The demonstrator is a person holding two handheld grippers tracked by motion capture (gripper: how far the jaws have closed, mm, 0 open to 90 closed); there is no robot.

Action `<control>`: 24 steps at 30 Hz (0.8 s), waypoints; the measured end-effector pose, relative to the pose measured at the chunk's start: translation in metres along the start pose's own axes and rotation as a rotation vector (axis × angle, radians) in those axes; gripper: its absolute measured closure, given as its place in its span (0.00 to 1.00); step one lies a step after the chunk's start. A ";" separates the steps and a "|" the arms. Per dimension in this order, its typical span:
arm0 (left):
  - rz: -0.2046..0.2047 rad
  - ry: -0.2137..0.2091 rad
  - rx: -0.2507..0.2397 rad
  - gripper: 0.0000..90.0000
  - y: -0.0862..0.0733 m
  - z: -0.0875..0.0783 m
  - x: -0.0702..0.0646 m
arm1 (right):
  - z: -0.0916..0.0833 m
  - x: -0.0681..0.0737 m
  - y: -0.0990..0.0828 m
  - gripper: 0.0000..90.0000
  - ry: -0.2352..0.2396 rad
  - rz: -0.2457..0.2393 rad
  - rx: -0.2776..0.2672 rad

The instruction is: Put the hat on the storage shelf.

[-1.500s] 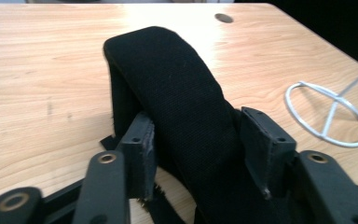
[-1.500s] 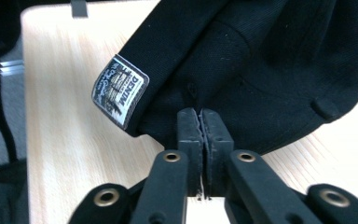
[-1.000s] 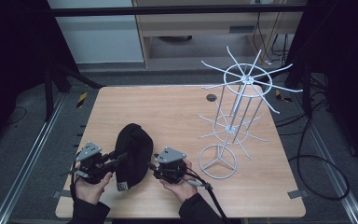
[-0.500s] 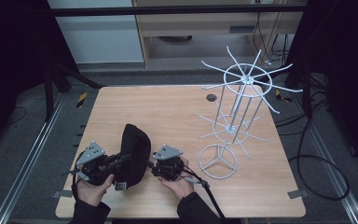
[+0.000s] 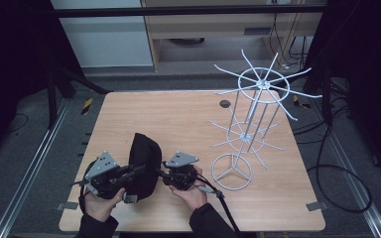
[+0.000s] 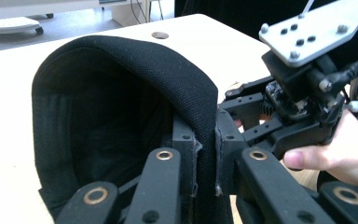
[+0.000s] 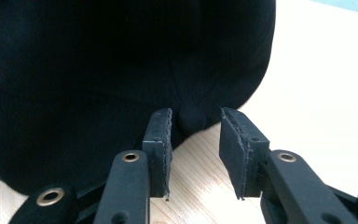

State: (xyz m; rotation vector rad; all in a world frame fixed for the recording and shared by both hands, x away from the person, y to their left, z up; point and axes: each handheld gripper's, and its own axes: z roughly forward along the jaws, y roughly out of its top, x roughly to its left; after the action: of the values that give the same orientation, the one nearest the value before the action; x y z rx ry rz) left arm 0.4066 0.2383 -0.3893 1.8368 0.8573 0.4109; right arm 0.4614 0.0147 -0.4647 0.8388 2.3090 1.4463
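The black cap (image 5: 143, 166) lies at the near left of the desk (image 5: 188, 124), its rim pinched by the left tool (image 6: 205, 149), while the right tool (image 7: 196, 140) stands open beside it, gripping nothing yet; the white wire rack (image 5: 250, 124) at right seems unused.

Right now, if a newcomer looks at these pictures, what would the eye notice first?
First, the black cap lying near the front edge of the wooden table, between the two hands. The left gripper is shut on its edge, while the right gripper stands open at its other side. Next, the white wire rack standing empty on the table's right part.
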 end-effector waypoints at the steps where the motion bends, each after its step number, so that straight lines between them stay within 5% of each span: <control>1: 0.003 -0.004 0.002 0.90 0.000 0.000 -0.001 | -0.001 0.000 0.001 0.70 0.000 0.004 -0.002; 13: 0.039 -0.023 -0.018 0.91 0.003 0.000 -0.010 | 0.004 0.001 -0.002 0.83 0.045 0.008 0.067; 20: -0.030 0.023 -0.077 0.86 0.001 -0.011 0.006 | -0.022 -0.002 0.009 0.84 0.001 -0.014 0.018; 24: -0.079 0.075 -0.062 0.79 -0.008 -0.013 0.018 | -0.035 -0.001 0.017 0.84 -0.032 -0.039 0.003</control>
State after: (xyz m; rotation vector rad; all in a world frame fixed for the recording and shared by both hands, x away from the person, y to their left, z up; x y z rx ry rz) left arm 0.4080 0.2614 -0.3929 1.7343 0.9544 0.4538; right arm 0.4491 -0.0057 -0.4333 0.8067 2.2921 1.4029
